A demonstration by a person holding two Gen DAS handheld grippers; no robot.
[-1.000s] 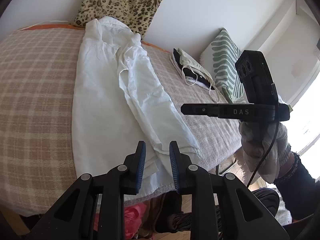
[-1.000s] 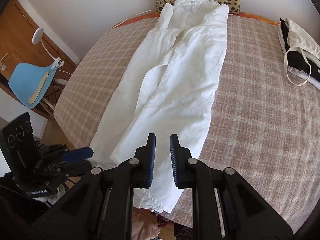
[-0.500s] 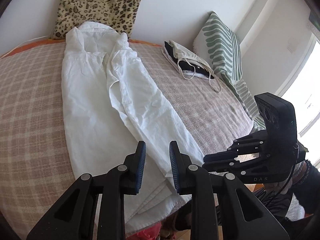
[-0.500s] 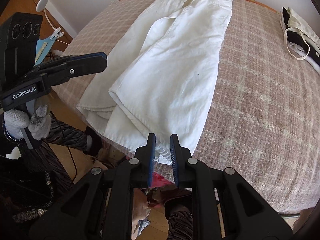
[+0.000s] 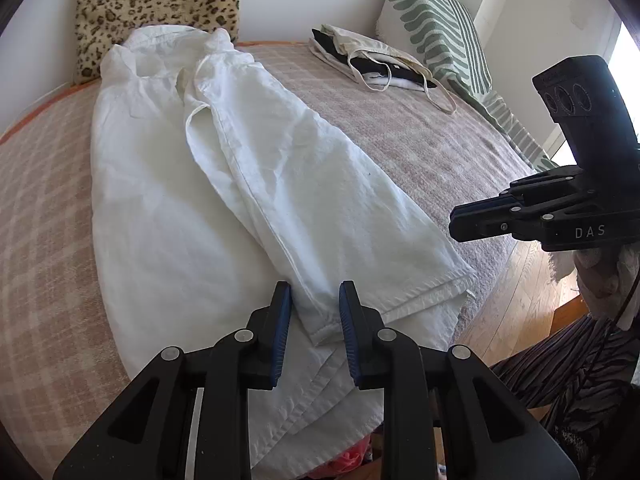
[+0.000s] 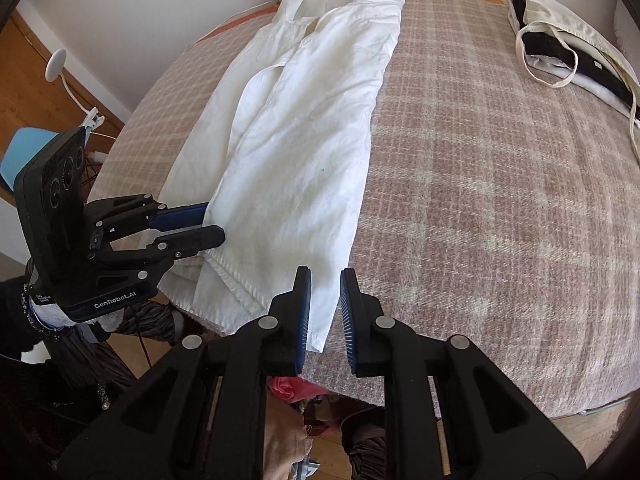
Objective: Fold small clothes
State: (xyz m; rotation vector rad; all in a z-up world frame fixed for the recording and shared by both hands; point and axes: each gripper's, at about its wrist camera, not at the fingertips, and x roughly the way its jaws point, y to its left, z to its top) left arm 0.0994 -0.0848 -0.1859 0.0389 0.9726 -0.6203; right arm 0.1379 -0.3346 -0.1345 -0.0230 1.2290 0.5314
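A long white shirt (image 5: 224,184) lies flat on the plaid bed cover (image 6: 500,200), collar at the far end, sides folded in, hem at the near edge. My left gripper (image 5: 315,296) hovers just over the hem's left corner with a narrow gap between its jaws; a folded corner of cloth shows in the gap, not pinched. The right wrist view has the left gripper (image 6: 214,222) side-on at that hem corner. My right gripper (image 6: 325,280) stands narrowly open above the hem's right corner. In the left wrist view the right gripper (image 5: 454,222) hangs beside the bed edge.
A leopard-print cushion (image 5: 160,4) leans on the wall behind the collar. A cream tote bag (image 5: 372,60) with black and white clothes lies at the far right, beside a green-striped pillow (image 5: 436,28). Off the bed are a wooden floor (image 5: 516,300), blue chair (image 6: 24,152) and lamp (image 6: 56,68).
Both grippers have come down and closer to the shirt's hem at the near edge of the bed. The left one has rolled level. Neither jaw gap has changed.
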